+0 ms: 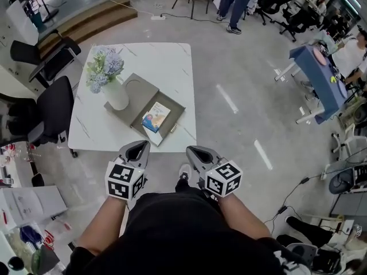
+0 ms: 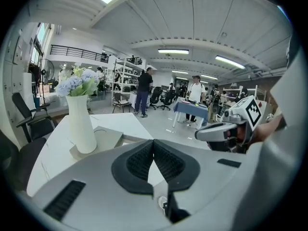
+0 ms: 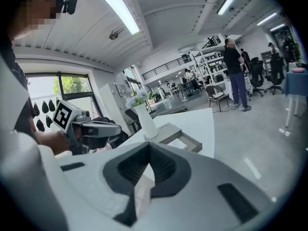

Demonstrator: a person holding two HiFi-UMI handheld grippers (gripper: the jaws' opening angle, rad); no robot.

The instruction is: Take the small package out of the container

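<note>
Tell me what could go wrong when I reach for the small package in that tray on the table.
1. The vase stands on the tray right beside the package; a reaching gripper could tip it over.
2. The package lies flat in the tray's recess, so jaws may slide off it. Both the left gripper and right gripper are shut and must open first.
3. The tray sits near the table's front edge; a tug might drag it off.
</note>
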